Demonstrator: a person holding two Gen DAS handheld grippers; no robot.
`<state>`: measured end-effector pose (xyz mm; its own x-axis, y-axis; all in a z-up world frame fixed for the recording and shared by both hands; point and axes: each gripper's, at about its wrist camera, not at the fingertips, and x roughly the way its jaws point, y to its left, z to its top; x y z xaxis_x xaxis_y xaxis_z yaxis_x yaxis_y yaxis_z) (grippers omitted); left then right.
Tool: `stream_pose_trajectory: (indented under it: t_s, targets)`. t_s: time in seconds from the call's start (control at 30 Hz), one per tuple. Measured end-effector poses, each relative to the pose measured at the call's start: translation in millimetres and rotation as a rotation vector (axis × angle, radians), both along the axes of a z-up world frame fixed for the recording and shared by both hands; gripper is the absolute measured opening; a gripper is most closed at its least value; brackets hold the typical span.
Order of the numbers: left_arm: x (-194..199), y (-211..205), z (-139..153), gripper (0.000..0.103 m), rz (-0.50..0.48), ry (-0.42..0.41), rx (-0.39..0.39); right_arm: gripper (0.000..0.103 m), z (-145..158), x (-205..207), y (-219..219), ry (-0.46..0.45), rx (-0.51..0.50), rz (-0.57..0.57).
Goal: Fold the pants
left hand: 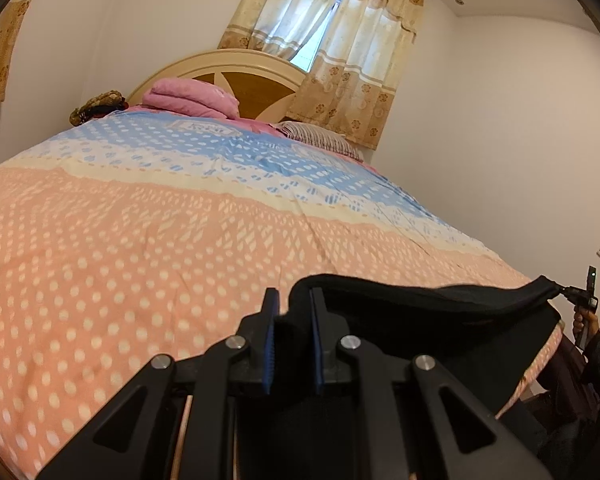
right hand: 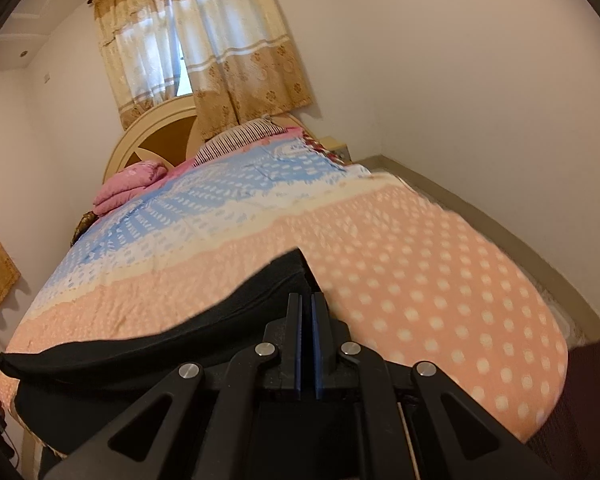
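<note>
Two grippers hold one pair of black pants (left hand: pixel 420 300) stretched by its top edge above the foot of a bed. Left gripper (left hand: pixel 294 300): jaws narrowed onto a bunched corner of the black cloth, which fills the gap between the blue pads. Right gripper (right hand: pixel 307 304): jaws almost together, a thin fold of the same cloth pinched between them; in the left wrist view this tool appears small at the far right, gripping the opposite corner, with a hand (left hand: pixel 580 322) wrapped round its handle. Pants: top edge taut from one tool to the other, the remainder hanging below the edge of the mattress and out of sight under the gripper bodies. Bedspread (left hand: pixel 140 240): pink with white dots near the grippers, a cream band, then blue and white toward the headboard (left hand: pixel 256 80); no object lies on the pink area beyond the pants. Far end of bed: folded pink blanket (left hand: pixel 192 98), striped pillow (left hand: pixel 320 138), and a brown patterned bundle (left hand: pixel 98 106) at the corner. Behind the headboard: window with gold floral curtains (left hand: pixel 324 36). Right wrist view: plain wall and baseboard (right hand: pixel 520 240) close along the bed's side; small bedside cabinet (right hand: pixel 336 148) at the far corner, partly hidden by bedding
</note>
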<state>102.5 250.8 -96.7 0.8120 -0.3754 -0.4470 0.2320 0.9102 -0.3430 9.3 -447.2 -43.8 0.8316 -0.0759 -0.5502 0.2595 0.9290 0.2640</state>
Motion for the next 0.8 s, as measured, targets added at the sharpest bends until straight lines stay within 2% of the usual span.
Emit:
stream_pose_trajectory:
  t_s: [0.23, 0.3, 0.4, 0.5, 0.57, 0.63, 0.67, 0.7, 0.73, 0.77, 0.8]
  targets:
    - [-23, 2, -20, 0.016, -0.001, 0.015, 0.015, 0.002, -23, -24, -14, 0.027, 0.039, -0.052]
    - [-27, 1, -25, 0.016, -0.002, 0.018, 0.033, 0.000, -31, -29, -19, 0.055, 0.024, -0.082]
    - [-31, -4, -32, 0.016, -0.006, 0.029, 0.070, 0.000, -39, -35, -27, 0.077, 0.071, -0.084]
    - [-36, -9, -36, 0.016, 0.001, 0.030, 0.127, 0.001, -31, -45, -22, 0.059, 0.050, -0.096]
    - [-39, -11, -37, 0.022, 0.011, 0.027, 0.154, 0.001, -20, -51, -11, 0.029, 0.043, -0.074]
    - [-43, -16, -37, 0.022, 0.020, 0.017, 0.207, 0.005, -4, -53, 11, 0.020, -0.043, -0.071]
    - [-45, -20, -37, 0.022, 0.021, 0.013, 0.237, 0.020, 3, -51, 21, 0.017, -0.072, -0.054]
    - [-46, -24, -36, 0.023, 0.024, 0.010, 0.264, 0.052, 10, -49, 37, 0.010, -0.098, -0.011]
    - [-48, -28, -37, 0.026, 0.030, 0.004, 0.302, 0.068, 15, -47, 54, 0.005, -0.120, 0.029]
    - [-50, -32, -37, 0.027, 0.033, -0.002, 0.334, 0.080, 18, -46, 70, -0.008, -0.139, 0.062]
    - [-52, -35, -38, 0.028, 0.032, -0.007, 0.361, 0.080, 21, -42, 91, -0.021, -0.157, 0.118]
